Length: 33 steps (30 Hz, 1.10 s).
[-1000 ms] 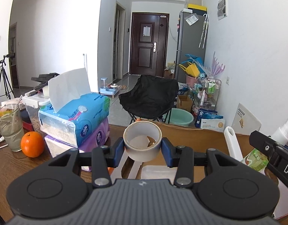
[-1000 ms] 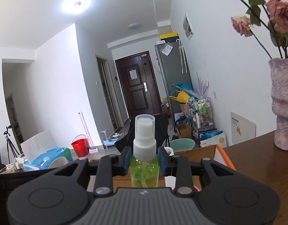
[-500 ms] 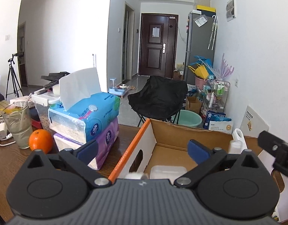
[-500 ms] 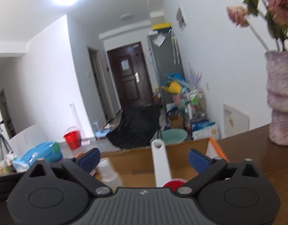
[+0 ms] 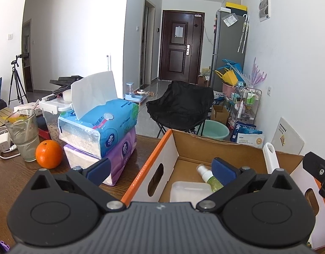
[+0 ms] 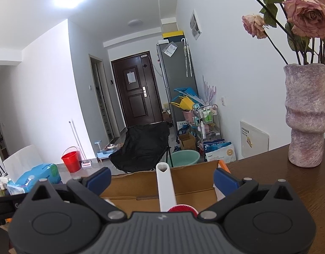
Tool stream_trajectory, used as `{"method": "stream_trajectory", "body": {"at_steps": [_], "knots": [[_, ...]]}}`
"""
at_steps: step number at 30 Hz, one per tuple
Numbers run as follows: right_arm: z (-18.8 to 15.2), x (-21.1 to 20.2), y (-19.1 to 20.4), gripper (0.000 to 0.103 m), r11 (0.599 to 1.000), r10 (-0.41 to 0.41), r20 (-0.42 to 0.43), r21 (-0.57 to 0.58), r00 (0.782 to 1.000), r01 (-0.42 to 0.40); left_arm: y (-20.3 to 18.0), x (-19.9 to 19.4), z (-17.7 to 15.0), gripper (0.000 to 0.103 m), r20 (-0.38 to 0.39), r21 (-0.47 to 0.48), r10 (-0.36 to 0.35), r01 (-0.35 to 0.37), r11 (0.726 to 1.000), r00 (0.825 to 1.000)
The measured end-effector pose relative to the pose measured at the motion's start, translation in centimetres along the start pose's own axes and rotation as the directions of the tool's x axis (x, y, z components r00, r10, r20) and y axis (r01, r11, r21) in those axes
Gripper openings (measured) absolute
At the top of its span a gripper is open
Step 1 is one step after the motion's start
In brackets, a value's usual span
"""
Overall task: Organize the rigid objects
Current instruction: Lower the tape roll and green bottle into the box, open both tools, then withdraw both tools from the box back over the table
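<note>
Presently, one cardboard box [image 5: 226,150] with orange-edged flaps stands open on one dark wooden table [image 5: 12,175].

Contents of the box, counted from both wrist views:
- One spray bottle [image 5: 209,176], green liquid, white nozzle, lying on its side on the box floor.
- One translucent plastic container [image 5: 190,191], lying flat, touching or just beside the bottle.
- One white handle [image 6: 165,187], standing upright against the far right part of the box; in the right wrist view it rises from one red round piece [image 6: 182,208], only partly seen.

Grippers, two:
- One left gripper [image 5: 160,169], jaws spread wide, nothing between the blue pads; it hovers over the box's near left wall. One blue pad sits in front of the tissue packs, the other in front of the bottle, without pressing on it.
- One right gripper [image 6: 162,178], jaws likewise spread wide; the white handle stands between the pads, well apart from both.

Beside the box, on the table to its left:
- Two tissue packs, stacked: one blue tissue pack [image 5: 99,124] on top with one sheet pulled up, one purple tissue pack [image 5: 111,156] beneath.
- One orange [image 5: 48,154], just beside the purple pack.
- One drinking glass [image 5: 22,135], near the orange.

On the table to the right of the box:
- One mottled pink vase [image 6: 306,114] holding three dried roses.
</note>
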State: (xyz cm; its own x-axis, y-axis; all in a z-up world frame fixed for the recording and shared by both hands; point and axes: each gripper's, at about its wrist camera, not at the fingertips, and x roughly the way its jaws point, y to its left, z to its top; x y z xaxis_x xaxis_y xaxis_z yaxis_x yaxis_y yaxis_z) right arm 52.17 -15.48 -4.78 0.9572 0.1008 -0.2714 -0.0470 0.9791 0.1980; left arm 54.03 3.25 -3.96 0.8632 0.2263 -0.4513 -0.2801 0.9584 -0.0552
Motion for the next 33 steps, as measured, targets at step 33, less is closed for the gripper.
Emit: {"method": "stream_trajectory", "body": {"at_steps": [33], "knots": [[-1.9, -11.6, -1.6, 0.103, 0.994, -0.068, 0.022, -0.081, 0.997, 0.07, 3.6, -10.7, -3.6, 0.103, 0.015, 0.004, 0.01, -0.01, 1.0, 1.0]]}}
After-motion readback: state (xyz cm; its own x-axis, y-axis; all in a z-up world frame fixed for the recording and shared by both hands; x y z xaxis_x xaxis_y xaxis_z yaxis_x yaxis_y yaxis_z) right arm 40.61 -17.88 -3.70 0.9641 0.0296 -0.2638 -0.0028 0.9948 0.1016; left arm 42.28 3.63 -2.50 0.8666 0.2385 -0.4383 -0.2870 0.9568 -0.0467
